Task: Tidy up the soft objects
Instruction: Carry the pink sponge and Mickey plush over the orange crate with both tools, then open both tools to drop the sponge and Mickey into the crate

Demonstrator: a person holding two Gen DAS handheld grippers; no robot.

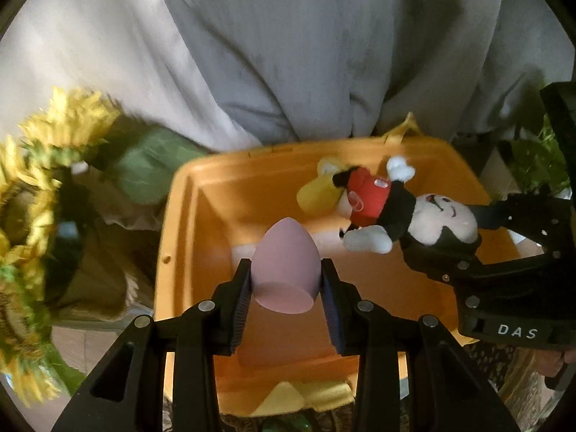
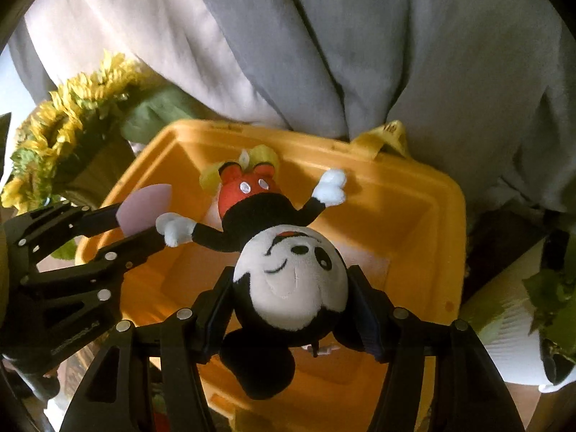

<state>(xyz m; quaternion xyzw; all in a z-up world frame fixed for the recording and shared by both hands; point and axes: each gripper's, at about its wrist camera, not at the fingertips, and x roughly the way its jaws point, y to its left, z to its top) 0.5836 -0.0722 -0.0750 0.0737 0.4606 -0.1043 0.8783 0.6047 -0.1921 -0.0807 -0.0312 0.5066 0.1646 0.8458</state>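
Observation:
My left gripper (image 1: 286, 277) is shut on a pink egg-shaped sponge (image 1: 284, 262) and holds it above the open orange bin (image 1: 187, 187). My right gripper (image 2: 291, 284) is shut on the head of a Mickey Mouse plush (image 2: 288, 280), which hangs over the same bin (image 2: 424, 216). In the left wrist view the plush (image 1: 396, 212) and right gripper (image 1: 442, 252) are at the right. In the right wrist view the left gripper (image 2: 144, 212) with the sponge (image 2: 144, 208) is at the left. A yellow soft item (image 1: 316, 194) lies in the bin under the plush.
A bunch of artificial sunflowers (image 1: 39, 165) stands left of the bin. Grey curtains (image 1: 288, 54) hang behind it. A white pot with green leaves (image 2: 532, 324) is at the right. A yellow cloth (image 1: 302, 396) lies at the bin's near edge.

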